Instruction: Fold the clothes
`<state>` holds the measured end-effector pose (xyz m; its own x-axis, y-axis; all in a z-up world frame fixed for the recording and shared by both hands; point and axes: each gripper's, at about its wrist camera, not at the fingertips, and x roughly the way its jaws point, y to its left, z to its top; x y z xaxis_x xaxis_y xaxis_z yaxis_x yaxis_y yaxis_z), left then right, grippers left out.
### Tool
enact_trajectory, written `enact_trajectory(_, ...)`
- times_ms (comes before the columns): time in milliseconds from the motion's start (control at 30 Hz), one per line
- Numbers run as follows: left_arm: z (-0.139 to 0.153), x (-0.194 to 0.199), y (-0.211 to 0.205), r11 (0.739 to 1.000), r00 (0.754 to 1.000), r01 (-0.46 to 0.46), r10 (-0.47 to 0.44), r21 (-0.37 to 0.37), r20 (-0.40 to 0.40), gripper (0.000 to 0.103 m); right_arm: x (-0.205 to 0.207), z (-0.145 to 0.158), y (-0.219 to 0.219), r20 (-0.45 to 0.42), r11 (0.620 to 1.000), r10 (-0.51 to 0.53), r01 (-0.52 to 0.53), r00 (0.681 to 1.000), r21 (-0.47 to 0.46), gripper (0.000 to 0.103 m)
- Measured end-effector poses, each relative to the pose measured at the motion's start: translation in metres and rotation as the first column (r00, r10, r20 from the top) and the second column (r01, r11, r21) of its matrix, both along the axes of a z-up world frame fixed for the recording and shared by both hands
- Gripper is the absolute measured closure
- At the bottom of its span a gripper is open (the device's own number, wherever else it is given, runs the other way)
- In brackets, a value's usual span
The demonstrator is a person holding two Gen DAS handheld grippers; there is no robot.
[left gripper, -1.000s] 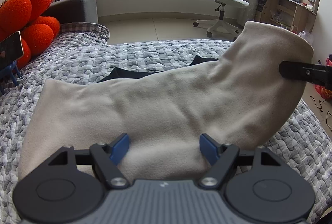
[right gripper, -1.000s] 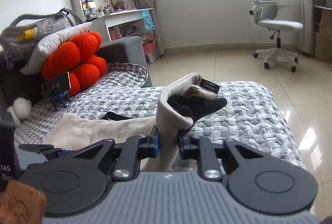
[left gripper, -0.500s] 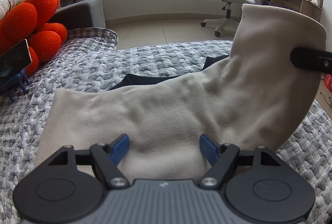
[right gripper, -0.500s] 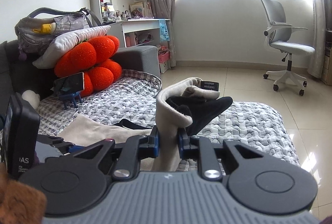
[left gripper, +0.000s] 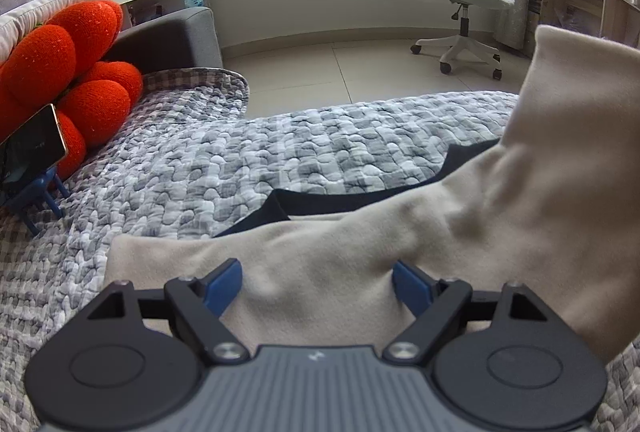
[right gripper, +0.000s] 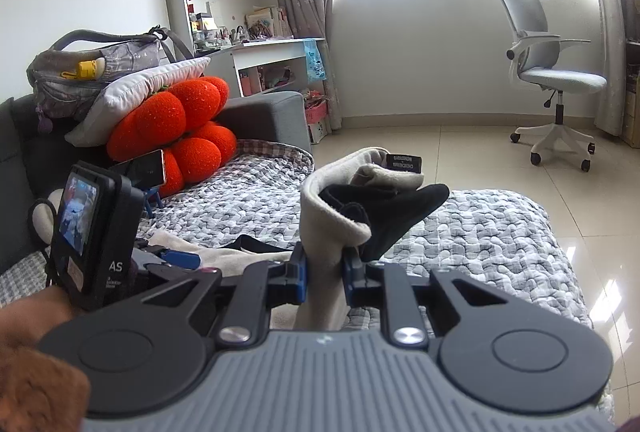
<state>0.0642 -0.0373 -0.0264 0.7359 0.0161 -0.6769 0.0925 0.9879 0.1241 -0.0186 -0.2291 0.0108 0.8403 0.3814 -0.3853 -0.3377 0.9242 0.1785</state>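
Note:
A beige fleece garment (left gripper: pixel 360 264) with a dark lining lies on the grey quilted bed (left gripper: pixel 280 151), its right end lifted high. My left gripper (left gripper: pixel 318 286) hovers over the flat part, jaws opening wide, blue pads apart on either side of the cloth with no pinch. In the right wrist view my right gripper (right gripper: pixel 324 274) is shut on a raised fold of the beige garment (right gripper: pixel 320 224), whose black lining (right gripper: pixel 384 207) and label hang out at the top. The left gripper's camera body (right gripper: pixel 92 232) shows at the left of that view.
An orange pumpkin-shaped cushion (left gripper: pixel 68 71) and a phone on a blue stand (left gripper: pixel 28 151) sit at the bed's left. A grey sofa arm (right gripper: pixel 264 111), a bag on a pillow (right gripper: pixel 96 63), a white desk and a swivel chair (right gripper: pixel 552 83) stand on the tiled floor beyond.
My left gripper has slid left along the garment and its jaws have spread a little wider. The right gripper keeps its hold on the raised fold, and its view has tilted slightly.

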Motion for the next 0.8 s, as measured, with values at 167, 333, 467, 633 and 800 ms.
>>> enact_trajectory(167,-0.001,0.017,0.002,1.000,1.000,-0.013,0.013,0.000,-0.004,0.019,0.001,0.001,0.001,-0.003,1.000,0.003,-0.003,1.000,0.011,0.082)
enact_trajectory(333,0.000,0.026,0.004,0.999,0.999,-0.038,0.038,-0.023,-0.007,0.019,0.001,0.001,0.001,-0.002,1.000,0.006,-0.006,1.000,0.015,0.082)
enact_trajectory(467,0.002,0.031,0.007,0.998,0.998,-0.060,0.060,-0.025,-0.002,0.019,0.000,0.001,0.002,0.003,1.000,0.011,-0.011,1.000,0.011,0.082)
enact_trajectory(633,-0.010,0.037,0.001,0.998,0.998,-0.058,0.059,0.024,-0.017,0.019,0.000,0.002,0.003,0.008,1.000,0.017,-0.017,1.000,0.007,0.082)
enact_trajectory(800,-0.006,0.037,0.006,0.997,0.997,-0.079,0.079,-0.010,-0.020,0.019,-0.001,0.002,0.004,0.014,1.000,0.022,-0.022,1.000,0.003,0.082)
